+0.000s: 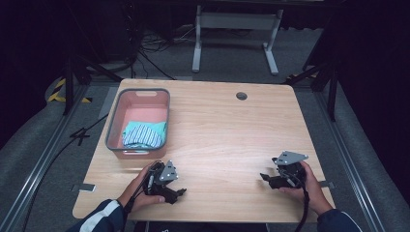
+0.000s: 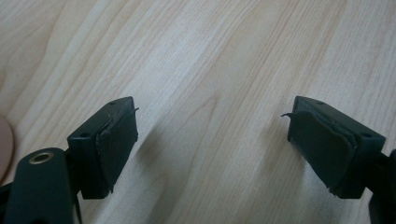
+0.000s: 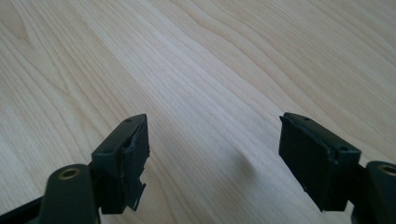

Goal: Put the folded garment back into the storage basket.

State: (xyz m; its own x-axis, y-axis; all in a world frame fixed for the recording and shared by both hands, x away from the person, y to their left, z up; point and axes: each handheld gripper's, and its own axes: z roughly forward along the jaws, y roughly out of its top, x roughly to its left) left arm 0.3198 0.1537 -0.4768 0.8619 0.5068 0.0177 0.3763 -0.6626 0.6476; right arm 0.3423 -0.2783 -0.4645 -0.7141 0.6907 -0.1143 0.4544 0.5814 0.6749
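My left gripper (image 1: pixel 180 191) rests low over the wooden table (image 1: pixel 227 130) near its front left, held in a person's hand, its jaws pointing right. In the left gripper view the left gripper (image 2: pixel 210 109) stands open, with bare wood between its black pads (image 2: pixel 116 140). My right gripper (image 1: pixel 265 178) sits near the front right in the other hand, pointing left. In the right gripper view the right gripper (image 3: pixel 215 119) is open too, with nothing between its jaws. A grey-rimmed pink basket (image 1: pixel 112 121) at the left holds a folded blue striped cloth (image 1: pixel 143 134).
A round cable hole (image 1: pixel 241 95) sits near the table's far edge. Behind the table stands a white metal frame (image 1: pixel 235 29) on grey floor, with cables (image 1: pixel 145 48) at the back left. Rails run along both sides of the table.
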